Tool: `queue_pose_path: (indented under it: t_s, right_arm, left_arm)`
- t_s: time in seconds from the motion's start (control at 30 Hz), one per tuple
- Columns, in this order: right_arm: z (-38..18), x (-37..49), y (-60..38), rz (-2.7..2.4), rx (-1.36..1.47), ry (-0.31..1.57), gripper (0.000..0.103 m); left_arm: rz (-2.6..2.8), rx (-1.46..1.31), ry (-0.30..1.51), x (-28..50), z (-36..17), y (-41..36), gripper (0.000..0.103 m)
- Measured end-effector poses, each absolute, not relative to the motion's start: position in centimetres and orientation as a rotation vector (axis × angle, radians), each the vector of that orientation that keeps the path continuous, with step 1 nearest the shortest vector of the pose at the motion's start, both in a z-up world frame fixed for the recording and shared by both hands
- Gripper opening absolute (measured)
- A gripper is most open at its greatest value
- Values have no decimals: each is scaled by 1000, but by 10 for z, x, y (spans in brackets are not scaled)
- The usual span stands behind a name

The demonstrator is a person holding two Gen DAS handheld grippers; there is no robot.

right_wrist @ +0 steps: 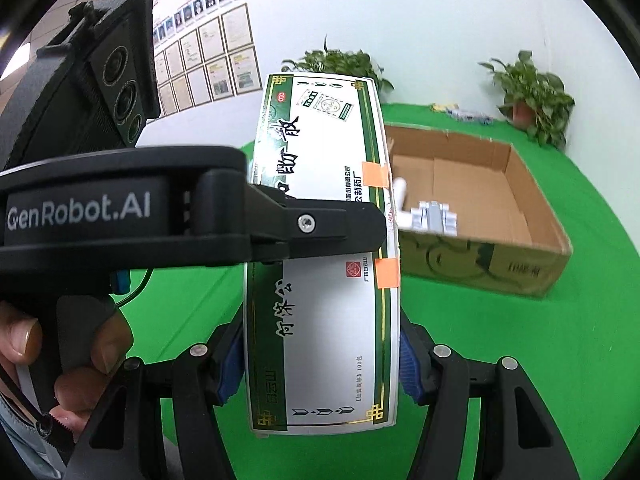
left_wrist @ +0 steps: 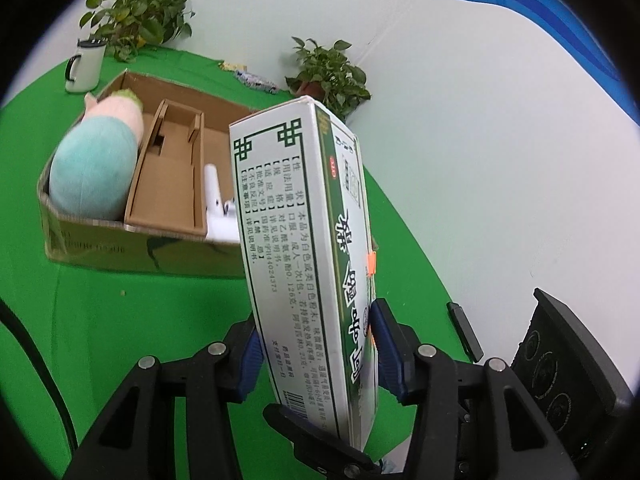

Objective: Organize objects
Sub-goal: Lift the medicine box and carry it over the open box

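Note:
A white and green medicine box (left_wrist: pixel 304 256) with Chinese print is held up above the green table. My left gripper (left_wrist: pixel 316 356) is shut on its narrow sides. In the right wrist view the same box (right_wrist: pixel 328 280) shows its broad face, and my right gripper (right_wrist: pixel 320 364) is shut on its lower part. The left gripper's finger (right_wrist: pixel 320 224) crosses the box's middle there. Behind stands an open cardboard box (left_wrist: pixel 132 236) holding a teal and pink plush toy (left_wrist: pixel 96 164), cardboard dividers and a white item (left_wrist: pixel 218 208); it also shows in the right wrist view (right_wrist: pixel 520 256).
A white mug (left_wrist: pixel 86 66) and a potted plant (left_wrist: pixel 138 16) stand behind the carton on the green cloth (left_wrist: pixel 120 320). A second plant (left_wrist: pixel 328 76) stands by the white wall. Small packets (left_wrist: pixel 254 78) lie at the far table edge. Framed papers (right_wrist: pixel 208 64) hang on the wall.

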State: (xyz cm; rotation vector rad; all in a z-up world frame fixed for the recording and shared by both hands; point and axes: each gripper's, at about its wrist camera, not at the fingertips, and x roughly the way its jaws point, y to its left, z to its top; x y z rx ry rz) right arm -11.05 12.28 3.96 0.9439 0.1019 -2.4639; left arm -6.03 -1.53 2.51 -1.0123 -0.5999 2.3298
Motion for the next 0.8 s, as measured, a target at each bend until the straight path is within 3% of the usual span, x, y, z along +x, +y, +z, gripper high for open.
queue_pose_path:
  t_s: [0.5, 0.8]
  right_arm:
    - [158, -175, 153, -2644, 707, 107, 59]
    - [199, -220, 175, -2655, 718, 71, 59]
  left_arm:
    - [2312, -813, -408, -139, 136, 18, 49]
    - [2299, -807, -359, -184, 162, 37, 49]
